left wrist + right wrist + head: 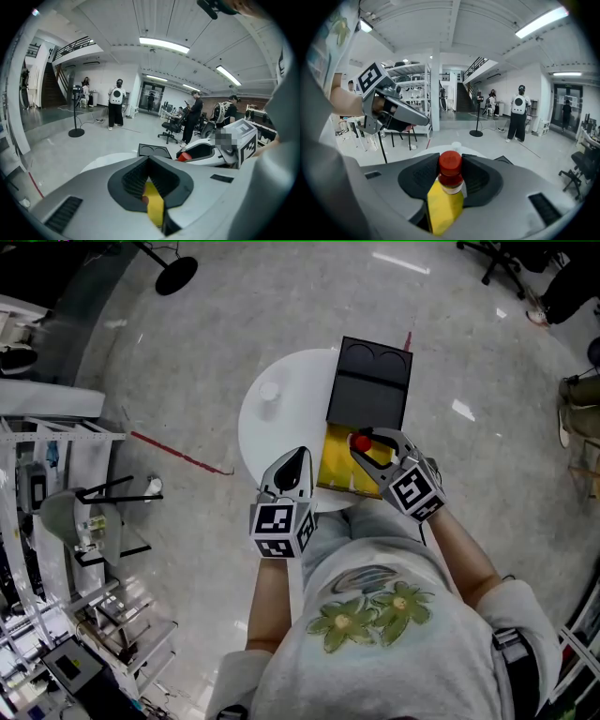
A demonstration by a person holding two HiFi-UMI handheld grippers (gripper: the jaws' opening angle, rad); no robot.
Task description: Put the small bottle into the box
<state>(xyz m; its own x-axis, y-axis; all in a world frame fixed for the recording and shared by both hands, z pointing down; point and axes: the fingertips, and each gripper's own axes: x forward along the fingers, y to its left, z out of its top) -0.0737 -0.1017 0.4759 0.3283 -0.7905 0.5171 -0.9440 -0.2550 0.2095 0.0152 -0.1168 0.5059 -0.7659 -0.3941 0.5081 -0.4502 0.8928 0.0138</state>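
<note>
Right claw (366,446) clamps the small red-capped bottle (450,165) over the open yellow-lined black box (336,465) mid-frame. Only lowering and release seem left. Left claw (292,465) is together, empty.

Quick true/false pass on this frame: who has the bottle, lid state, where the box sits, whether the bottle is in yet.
1. The right gripper is clamped on the small bottle with the red cap. True.
2. The box has its lid closed. False: the black lid is folded back and the yellow inside shows.
3. The box sits on a round white table. True.
4. The bottle already lies inside the box. False: it is between the right gripper's jaws, over the open yellow part, not yet let go.
</note>
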